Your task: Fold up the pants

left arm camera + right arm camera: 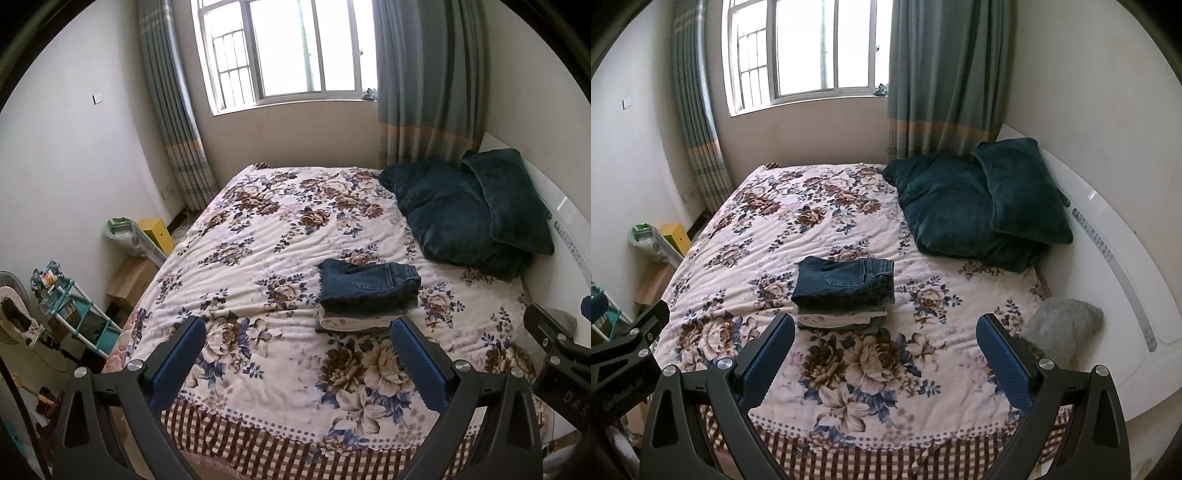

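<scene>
Low in the frame, the left gripper (297, 354) and right gripper (884, 350) hang spread, grasping nothing. The folded pants (367, 284) top a stack mid-frame on the bed (258, 240); folding looks finished.

Overexposed window (280, 48) daylight (fisheye-bent edges), sharp.
</scene>
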The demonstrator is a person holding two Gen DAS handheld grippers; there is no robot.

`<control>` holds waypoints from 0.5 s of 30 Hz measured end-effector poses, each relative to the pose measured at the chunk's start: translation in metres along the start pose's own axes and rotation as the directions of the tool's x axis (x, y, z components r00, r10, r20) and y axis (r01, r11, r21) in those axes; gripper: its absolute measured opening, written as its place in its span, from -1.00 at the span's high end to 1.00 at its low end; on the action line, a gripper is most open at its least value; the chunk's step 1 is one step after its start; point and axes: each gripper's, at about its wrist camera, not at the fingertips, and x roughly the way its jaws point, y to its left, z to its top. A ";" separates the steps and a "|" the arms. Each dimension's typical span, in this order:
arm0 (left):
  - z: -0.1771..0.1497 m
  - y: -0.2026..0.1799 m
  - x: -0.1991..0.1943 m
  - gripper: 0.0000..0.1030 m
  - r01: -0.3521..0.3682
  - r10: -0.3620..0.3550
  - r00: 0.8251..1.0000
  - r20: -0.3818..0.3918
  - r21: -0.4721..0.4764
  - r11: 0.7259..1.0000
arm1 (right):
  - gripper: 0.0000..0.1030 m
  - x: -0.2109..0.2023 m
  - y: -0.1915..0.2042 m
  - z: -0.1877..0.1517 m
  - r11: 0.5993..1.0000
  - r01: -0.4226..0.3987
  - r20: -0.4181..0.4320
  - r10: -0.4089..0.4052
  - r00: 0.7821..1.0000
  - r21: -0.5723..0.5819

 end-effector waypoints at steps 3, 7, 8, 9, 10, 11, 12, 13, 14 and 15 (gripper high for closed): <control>0.000 0.000 0.000 -1.00 0.003 -0.003 1.000 -0.001 0.001 1.000 | -0.95 0.000 -0.001 0.001 1.000 -0.003 -0.001 0.003 1.000 0.001; 0.002 -0.001 0.000 -1.00 0.006 -0.006 1.000 0.000 0.002 1.000 | -0.95 0.001 0.000 0.002 1.000 -0.008 -0.003 0.008 1.000 0.000; 0.002 -0.001 0.000 -1.00 0.004 -0.004 1.000 0.000 0.003 1.000 | -0.95 0.002 0.000 0.001 1.000 -0.008 -0.004 0.008 1.000 0.001; 0.002 -0.002 0.000 -1.00 0.005 -0.005 1.000 0.001 0.005 1.000 | -0.95 0.002 0.000 0.000 1.000 -0.008 -0.004 0.008 1.000 0.000; 0.003 -0.003 0.000 -1.00 0.005 -0.005 1.000 0.002 0.006 1.000 | -0.95 0.002 0.000 0.000 1.000 -0.012 -0.004 0.012 1.000 0.000; 0.002 -0.002 0.000 -1.00 0.005 -0.005 1.000 0.001 0.005 1.000 | -0.95 0.002 -0.002 0.001 1.000 -0.012 -0.006 0.012 1.000 0.001; 0.002 -0.002 0.000 -1.00 0.002 -0.002 1.000 0.001 0.004 1.000 | -0.95 0.002 -0.002 0.002 1.000 -0.013 -0.006 0.013 1.000 0.000; 0.003 -0.003 0.000 -1.00 0.003 -0.003 1.000 0.001 0.004 1.000 | -0.95 0.002 -0.002 0.002 1.000 -0.014 -0.006 0.014 1.000 0.002; 0.002 -0.003 0.000 -1.00 0.006 -0.006 1.000 0.002 0.004 1.000 | -0.95 0.003 -0.002 0.001 1.000 -0.015 -0.007 0.015 1.000 0.002; 0.003 -0.003 -0.001 -1.00 0.007 -0.007 1.000 0.004 0.005 1.000 | -0.95 0.003 -0.002 0.001 1.000 -0.017 -0.008 0.017 1.000 0.002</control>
